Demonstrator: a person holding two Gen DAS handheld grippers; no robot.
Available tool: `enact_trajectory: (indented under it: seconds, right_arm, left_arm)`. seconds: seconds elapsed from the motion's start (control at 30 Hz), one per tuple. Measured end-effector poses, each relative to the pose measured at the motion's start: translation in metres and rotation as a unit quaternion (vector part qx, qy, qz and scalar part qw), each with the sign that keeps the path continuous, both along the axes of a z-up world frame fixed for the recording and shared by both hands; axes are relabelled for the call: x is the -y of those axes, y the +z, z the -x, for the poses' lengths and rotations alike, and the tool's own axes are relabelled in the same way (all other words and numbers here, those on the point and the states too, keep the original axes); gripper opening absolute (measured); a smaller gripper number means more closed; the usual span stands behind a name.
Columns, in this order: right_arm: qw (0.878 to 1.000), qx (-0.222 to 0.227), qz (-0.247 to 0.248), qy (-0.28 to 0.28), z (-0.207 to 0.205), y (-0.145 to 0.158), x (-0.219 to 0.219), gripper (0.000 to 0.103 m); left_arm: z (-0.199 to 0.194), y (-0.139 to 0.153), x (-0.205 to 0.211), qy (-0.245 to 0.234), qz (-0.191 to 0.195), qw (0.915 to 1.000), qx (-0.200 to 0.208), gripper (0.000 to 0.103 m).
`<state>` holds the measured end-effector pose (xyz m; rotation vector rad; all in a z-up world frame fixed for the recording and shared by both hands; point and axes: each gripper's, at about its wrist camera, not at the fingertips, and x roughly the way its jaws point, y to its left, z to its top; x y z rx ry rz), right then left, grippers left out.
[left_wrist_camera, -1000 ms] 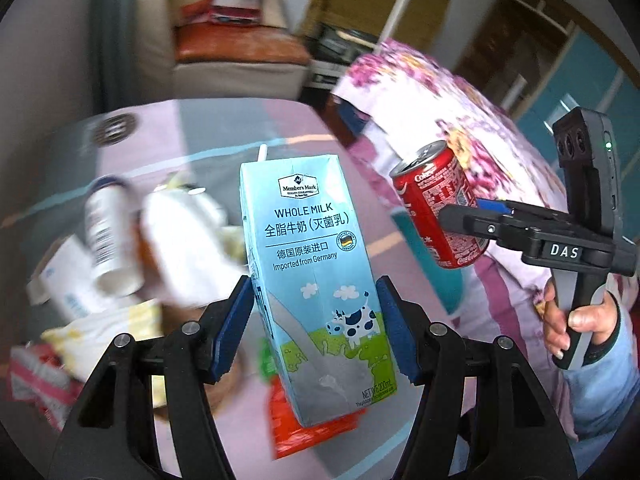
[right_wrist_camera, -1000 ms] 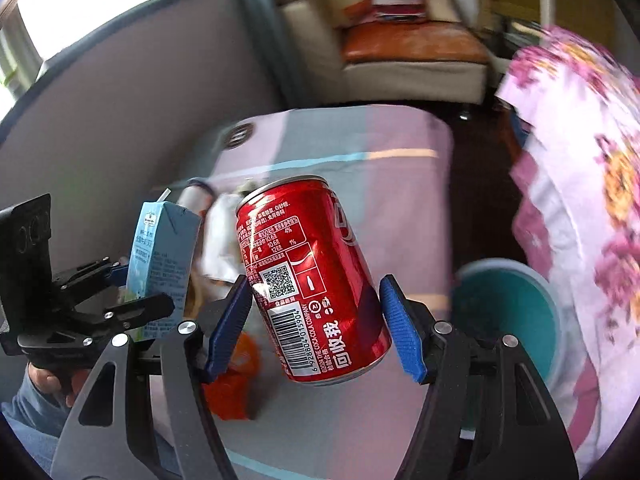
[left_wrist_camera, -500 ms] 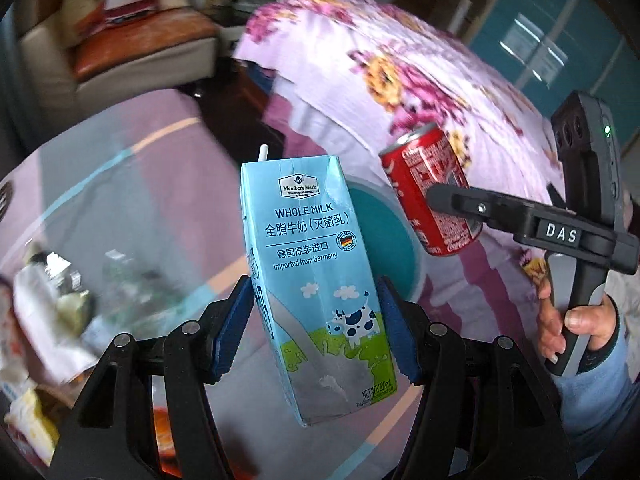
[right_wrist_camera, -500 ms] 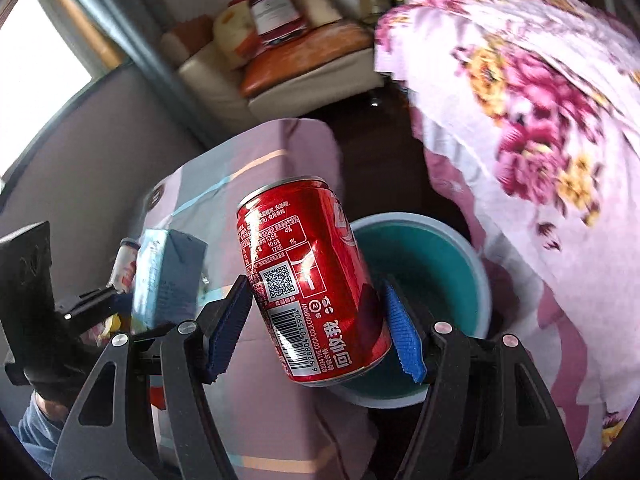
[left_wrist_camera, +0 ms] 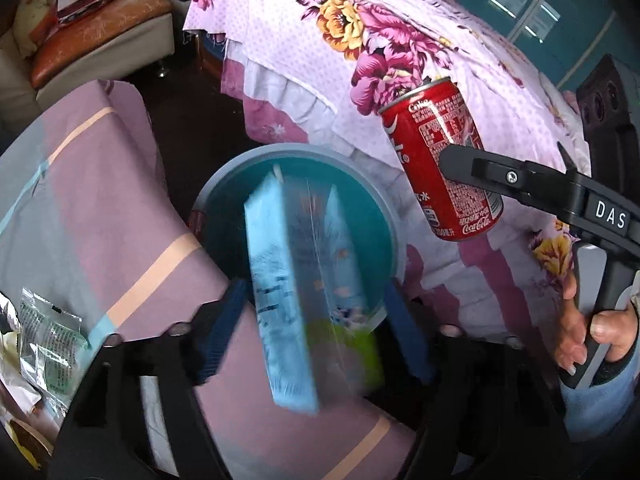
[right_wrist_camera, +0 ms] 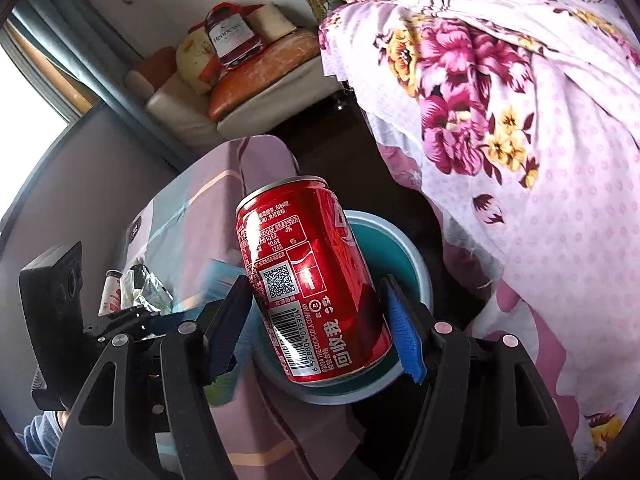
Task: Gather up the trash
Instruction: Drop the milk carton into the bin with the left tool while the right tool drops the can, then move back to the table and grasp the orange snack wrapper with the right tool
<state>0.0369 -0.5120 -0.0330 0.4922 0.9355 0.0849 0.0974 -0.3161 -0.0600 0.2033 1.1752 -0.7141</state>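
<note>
Ahead of both your tools sits the teal bin (left_wrist_camera: 224, 204). Your left gripper (left_wrist_camera: 310, 332) has just been spreading; its pads stand clear of the blurred pale-blue milk carton (left_wrist_camera: 292, 300) between them. Your right gripper (right_wrist_camera: 316, 320) clamps the red can (right_wrist_camera: 312, 280), printed "THE COCA-COLA COMPANY", barcode facing you.

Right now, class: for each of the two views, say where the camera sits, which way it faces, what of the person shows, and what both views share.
Left wrist: on the left gripper, facing steeply down over the teal bin; the blurred milk carton sits between jaws that have just been opening. The right hand shows.
Right wrist: on the right gripper, angled down at the bin, jaws shut on the red can. A sleeve shows at the lower left.
Shared: bin, can, carton, floral bedspread, sofa.
</note>
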Motion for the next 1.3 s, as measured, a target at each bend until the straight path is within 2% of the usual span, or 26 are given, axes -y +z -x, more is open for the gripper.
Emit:
enact_trajectory:
  seconds: [0.03, 0.57, 1.0, 1.07, 1.3]
  right_arm:
    - [1.0, -0.001, 0.0, 0.0, 0.0, -0.001, 0.0, 0.063]
    - [1.0, -0.025, -0.002, 0.012, -0.009, -0.015, -0.014, 0.063]
    - [0.998, -0.059, 0.018, 0.028, -0.014, -0.022, -0.045, 0.064]
    - [0.997, -0.067, 0.013, 0.029, -0.015, -0.022, -0.049, 0.073]
    - [0.996, -0.073, 0.021, 0.038, -0.015, -0.015, -0.071, 0.075]
  left_arm:
    - [0.0, 0.0, 0.0, 0.003, -0.001, 1.0, 0.004, 0.086]
    - [0.002, 0.004, -0.041, 0.055, 0.006, 0.9985, 0.002, 0.094]
    - [0.01, 0.009, -0.092, 0.096, 0.029, 0.9949, -0.007, 0.095]
    - [0.011, 0.01, -0.101, 0.103, 0.032, 0.9941, -0.006, 0.095]
    - [0.016, 0.016, -0.134, 0.133, 0.047, 0.99, -0.008, 0.095]
